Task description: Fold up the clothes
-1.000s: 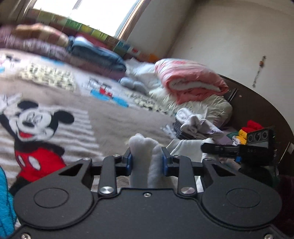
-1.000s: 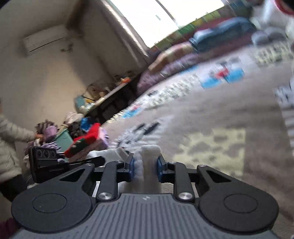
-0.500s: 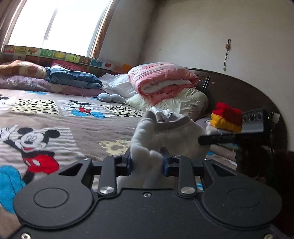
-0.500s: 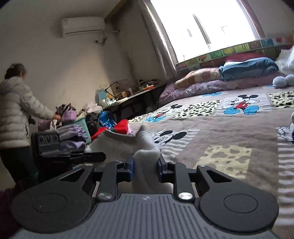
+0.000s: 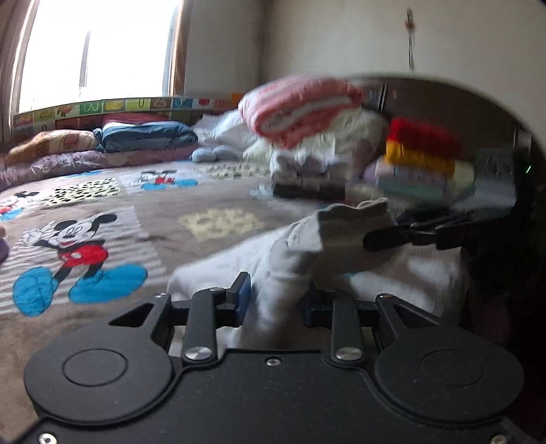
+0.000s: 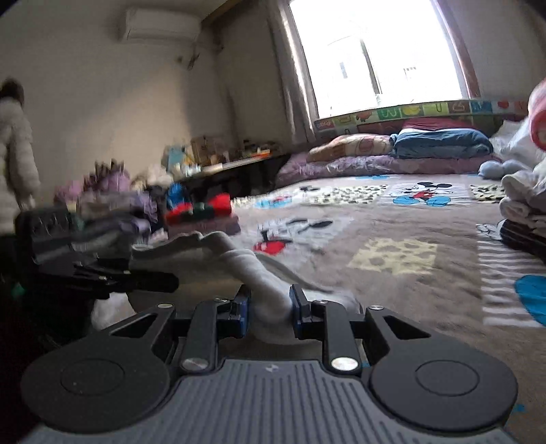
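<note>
Letter tiles on window-side mat [image 6: 419,112] too blurred; no legible text.

My black left claw [image 5: 274,302], blue-padded, pinched a pale grey garment [image 5: 307,239]. The brown blanket [image 5: 191,252] bore cartoon mice in red shorts and leopard-print squares.

Mickey blanket [image 5: 102,218] | pink quilt [image 5: 300,106] | window [image 6: 375,51] | air conditioner [image 6: 157,24]

bed blanket [image 5: 211,239] | folded clothes stacks [image 5: 419,164] | white garment [image 5: 341,252]
</note>
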`<state>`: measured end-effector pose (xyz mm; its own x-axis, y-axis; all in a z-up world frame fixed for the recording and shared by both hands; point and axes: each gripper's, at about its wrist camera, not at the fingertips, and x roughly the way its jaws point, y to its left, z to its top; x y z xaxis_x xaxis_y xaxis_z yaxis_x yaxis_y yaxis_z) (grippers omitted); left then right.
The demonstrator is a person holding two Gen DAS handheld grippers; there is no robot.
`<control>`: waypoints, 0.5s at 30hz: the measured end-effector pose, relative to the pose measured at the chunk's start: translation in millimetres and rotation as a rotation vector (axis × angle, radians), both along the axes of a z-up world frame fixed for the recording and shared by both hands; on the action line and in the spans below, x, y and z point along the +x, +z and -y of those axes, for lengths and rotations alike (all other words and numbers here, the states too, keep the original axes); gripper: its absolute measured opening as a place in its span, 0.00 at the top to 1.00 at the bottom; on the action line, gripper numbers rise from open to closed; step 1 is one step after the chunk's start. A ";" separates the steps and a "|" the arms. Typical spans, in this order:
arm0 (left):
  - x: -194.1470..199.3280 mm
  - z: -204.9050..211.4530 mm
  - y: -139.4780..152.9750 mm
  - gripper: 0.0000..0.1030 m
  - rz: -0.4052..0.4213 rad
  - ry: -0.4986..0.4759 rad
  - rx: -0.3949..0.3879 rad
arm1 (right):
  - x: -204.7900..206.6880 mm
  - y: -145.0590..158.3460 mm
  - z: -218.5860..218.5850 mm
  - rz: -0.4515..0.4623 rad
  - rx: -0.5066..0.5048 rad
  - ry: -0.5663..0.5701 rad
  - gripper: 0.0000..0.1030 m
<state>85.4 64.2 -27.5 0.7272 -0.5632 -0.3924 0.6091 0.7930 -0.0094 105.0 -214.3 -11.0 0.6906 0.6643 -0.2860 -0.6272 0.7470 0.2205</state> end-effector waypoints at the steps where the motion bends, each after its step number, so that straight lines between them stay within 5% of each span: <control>1: -3.3 3.5 -4.1 0.73 0.001 0.005 0.034 | -6.8 -4.5 -3.6 0.008 -0.039 0.005 0.75; 5: -15.9 11.7 -17.2 0.72 0.013 0.026 0.134 | -23.0 -23.7 -22.0 0.036 -0.235 0.028 0.72; 9: -26.1 16.4 -26.1 0.43 0.035 0.009 0.208 | -37.9 -35.9 -34.6 0.051 -0.376 0.052 0.60; 12: -31.7 15.3 -27.0 0.41 0.042 -0.001 0.223 | -50.8 -35.7 -31.5 0.056 -0.422 0.061 0.50; 15: -37.6 2.6 -16.0 0.41 0.018 -0.024 0.138 | -63.5 -27.5 -18.0 0.039 -0.335 0.071 0.50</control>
